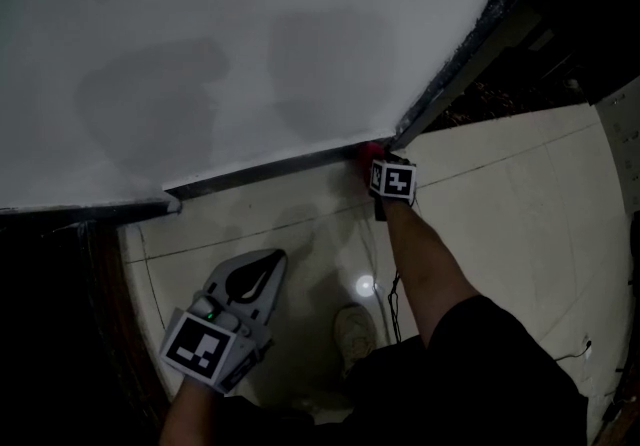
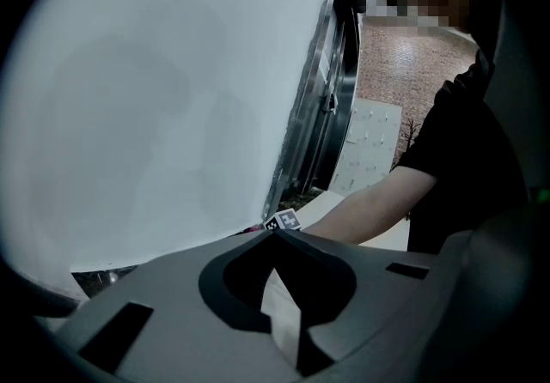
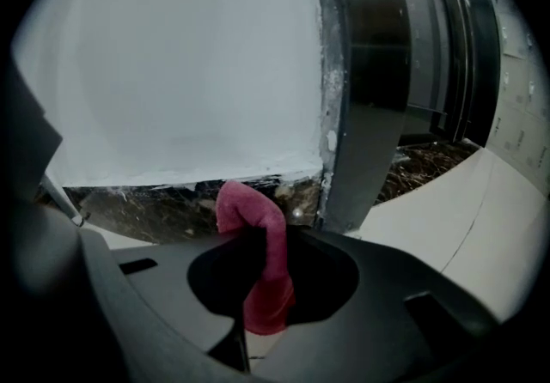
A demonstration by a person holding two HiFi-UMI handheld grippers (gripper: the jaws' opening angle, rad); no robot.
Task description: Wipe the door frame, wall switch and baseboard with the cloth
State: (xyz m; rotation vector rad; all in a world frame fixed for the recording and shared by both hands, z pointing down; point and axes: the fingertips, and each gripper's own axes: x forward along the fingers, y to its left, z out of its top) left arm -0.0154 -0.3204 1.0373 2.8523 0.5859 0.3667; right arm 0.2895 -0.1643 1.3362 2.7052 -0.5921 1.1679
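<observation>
My right gripper (image 1: 380,159) is down at the corner where the dark baseboard (image 1: 270,171) meets the door frame (image 1: 470,44). It is shut on a red cloth (image 1: 372,148). In the right gripper view the cloth (image 3: 258,235) sticks up from the jaws in a folded hump, close to the speckled dark baseboard (image 3: 163,199) and the metal door frame (image 3: 361,98). I cannot tell whether the cloth touches the baseboard. My left gripper (image 1: 272,259) hangs lower left over the floor, shut and holding nothing; its tips (image 2: 273,231) meet. No wall switch is clearly visible.
A white wall (image 1: 220,44) fills the upper head view. Pale floor tiles (image 1: 500,184) spread to the right. The person's shoe (image 1: 352,330) stands below the right arm, beside a thin cable (image 1: 394,296). Dark woodwork (image 1: 60,314) borders the left.
</observation>
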